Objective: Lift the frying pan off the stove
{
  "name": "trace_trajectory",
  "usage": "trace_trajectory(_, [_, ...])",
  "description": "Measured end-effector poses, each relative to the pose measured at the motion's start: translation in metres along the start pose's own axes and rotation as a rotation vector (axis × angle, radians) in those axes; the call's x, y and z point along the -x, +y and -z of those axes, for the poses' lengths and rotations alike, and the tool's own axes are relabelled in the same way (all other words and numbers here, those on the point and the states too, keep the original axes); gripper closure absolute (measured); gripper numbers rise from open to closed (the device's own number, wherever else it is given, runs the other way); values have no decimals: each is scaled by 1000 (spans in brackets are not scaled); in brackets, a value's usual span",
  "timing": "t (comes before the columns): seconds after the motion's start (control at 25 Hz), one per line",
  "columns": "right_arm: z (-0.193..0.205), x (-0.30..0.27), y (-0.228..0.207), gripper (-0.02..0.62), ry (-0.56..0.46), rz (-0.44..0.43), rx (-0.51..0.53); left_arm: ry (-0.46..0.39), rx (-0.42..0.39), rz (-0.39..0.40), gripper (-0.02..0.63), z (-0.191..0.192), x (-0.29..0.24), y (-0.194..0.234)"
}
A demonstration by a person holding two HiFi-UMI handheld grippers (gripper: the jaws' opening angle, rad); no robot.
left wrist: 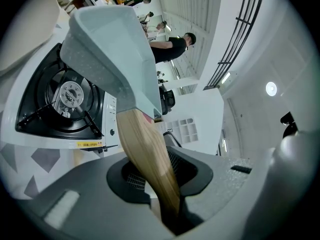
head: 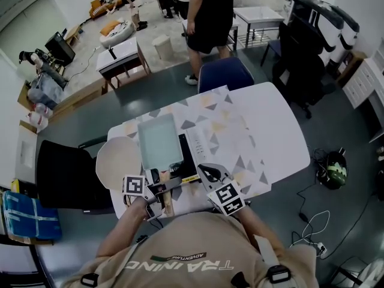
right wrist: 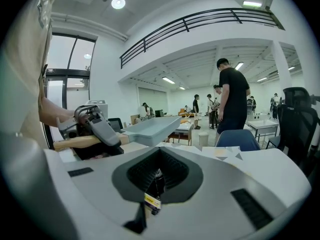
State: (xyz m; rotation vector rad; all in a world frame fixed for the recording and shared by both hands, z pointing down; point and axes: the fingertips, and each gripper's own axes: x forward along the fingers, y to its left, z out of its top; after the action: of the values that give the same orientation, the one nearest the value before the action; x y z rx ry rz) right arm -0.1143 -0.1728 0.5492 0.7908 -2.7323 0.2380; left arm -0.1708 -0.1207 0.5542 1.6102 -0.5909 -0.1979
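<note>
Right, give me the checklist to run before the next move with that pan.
1. Left gripper jaws clamped on the wooden handle: ok.
2. Frying pan clear above the burner: ok.
3. Pan empty: ok, the head view shows its inside bare.
4. Burner out: ok, no flame shows.
5. Right gripper free: ok, jaws together, nothing between them.
6. Round beige mat beside the stove free for a set-down: ok, its visible part is bare.

In the frame's centre, the frying pan [head: 160, 141] is above the stove [head: 193, 152] on the table [head: 270, 125]; a chair [head: 223, 74] stands behind.
</note>
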Motion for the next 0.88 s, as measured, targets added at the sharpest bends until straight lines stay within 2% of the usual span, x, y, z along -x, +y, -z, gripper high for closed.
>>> trace_trajectory(0.16, [0,5,1,600,23,4,-7,-14,16,6,514,0,0,-2])
trace_trajectory(0.44, [-8,10,-1,600,-37,33,-8,-31,19,15,512,-1,1,-1])
trace_trajectory(0.88, [-11,12,5,600,-42,30,1,-23,5,23,509,4,-2,1])
